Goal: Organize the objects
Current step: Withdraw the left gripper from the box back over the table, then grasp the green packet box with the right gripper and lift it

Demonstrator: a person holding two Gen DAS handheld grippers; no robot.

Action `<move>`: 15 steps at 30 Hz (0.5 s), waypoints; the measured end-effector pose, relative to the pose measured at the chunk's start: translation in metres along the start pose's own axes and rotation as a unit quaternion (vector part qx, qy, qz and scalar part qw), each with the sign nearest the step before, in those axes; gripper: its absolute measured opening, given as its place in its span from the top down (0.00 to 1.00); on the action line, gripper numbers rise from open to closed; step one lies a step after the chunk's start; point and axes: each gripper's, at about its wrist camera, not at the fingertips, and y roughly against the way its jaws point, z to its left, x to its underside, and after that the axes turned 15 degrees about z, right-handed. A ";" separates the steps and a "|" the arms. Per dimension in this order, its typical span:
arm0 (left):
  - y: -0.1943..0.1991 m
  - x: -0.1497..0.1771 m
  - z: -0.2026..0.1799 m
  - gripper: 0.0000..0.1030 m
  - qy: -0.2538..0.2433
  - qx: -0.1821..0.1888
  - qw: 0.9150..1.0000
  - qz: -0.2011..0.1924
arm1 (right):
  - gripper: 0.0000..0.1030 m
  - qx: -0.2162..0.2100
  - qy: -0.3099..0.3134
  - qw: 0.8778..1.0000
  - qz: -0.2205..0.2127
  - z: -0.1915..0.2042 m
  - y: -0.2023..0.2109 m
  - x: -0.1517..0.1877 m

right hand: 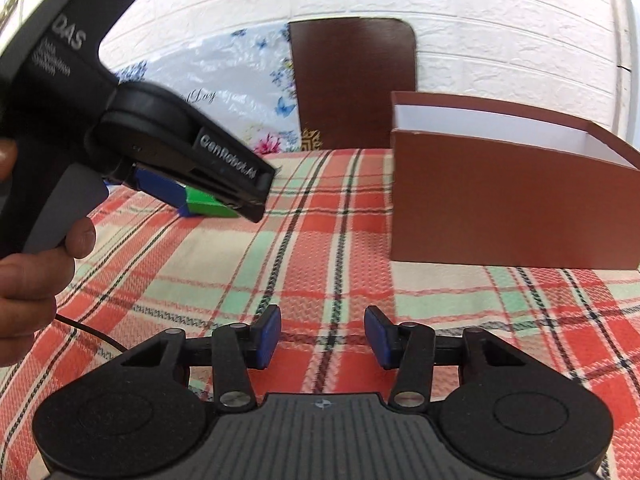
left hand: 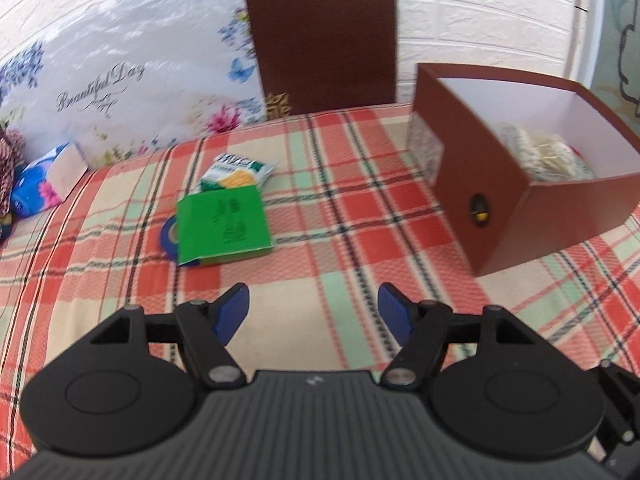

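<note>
Plaid cloth [left hand: 320, 208]: green box [left hand: 224, 228] flat (long axis toward wall).

A plaid woven cloth [left hand: 328, 216] covers the surface and carries every item. In the left wrist view, a flat green cardboard box [left hand: 223, 229] lies left of centre; a blue roll of tape [left hand: 168, 236] sits at its left edge, partly beneath it, and a green-and-white snack packet [left hand: 236, 172] lies just behind it. An open brown cardboard box with white lining [left hand: 492, 216] stands well apart to the right — pale wrapped packets [left hand: 544, 156] rest inside it. Behind, a brown flat panel [left hand: 320, 36] stands upright against the white brick-pattern wall [left hand: 480, 12], with a floral-printed plastic-wrapped bundle [left hand: 132, 88] to its left. At far left — a blue floral tissue pack [left hand: 44, 180].
</note>
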 end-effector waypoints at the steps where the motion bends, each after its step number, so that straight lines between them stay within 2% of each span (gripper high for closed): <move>1: -0.004 0.001 0.008 0.29 0.006 -0.002 1.000 0.003 | 0.54 0.000 0.006 1.000 0.002 0.006 -0.010 -0.003; 5: -0.022 0.011 0.046 0.28 0.032 -0.014 0.999 0.001 | 0.54 -0.006 0.032 0.999 0.011 0.020 -0.019 -0.007; 8: -0.038 0.027 0.093 0.22 0.072 -0.058 0.996 -0.007 | 0.54 -0.015 0.051 0.998 0.022 0.031 -0.029 -0.014; 9: -0.045 0.033 0.113 0.22 0.095 -0.078 0.992 -0.003 | 0.54 -0.018 0.056 0.998 0.024 0.035 -0.033 -0.017; 10: -0.053 0.042 0.135 0.14 0.121 -0.093 0.988 -0.002 | 0.54 -0.021 0.061 0.998 0.024 0.039 -0.037 -0.020; 11: -0.055 0.053 0.156 0.04 0.149 -0.087 0.985 -0.022 | 0.53 -0.025 0.066 0.997 0.023 0.043 -0.044 -0.025; 12: -0.056 0.065 0.177 0.04 0.183 -0.084 0.979 -0.039 | 0.50 -0.030 0.069 0.997 0.020 0.047 -0.049 -0.032; 13: -0.054 0.073 0.196 0.07 0.225 -0.058 0.971 -0.052 | 0.49 -0.033 0.070 0.997 0.015 0.054 -0.056 -0.039; 14: -0.049 0.077 0.206 0.06 0.251 -0.046 0.964 -0.069 | 0.46 -0.038 0.072 0.997 0.007 0.060 -0.061 -0.047; 15: -0.050 0.078 0.208 0.06 0.258 -0.046 0.962 -0.072 | 0.41 -0.044 0.073 0.996 -0.003 0.066 -0.066 -0.056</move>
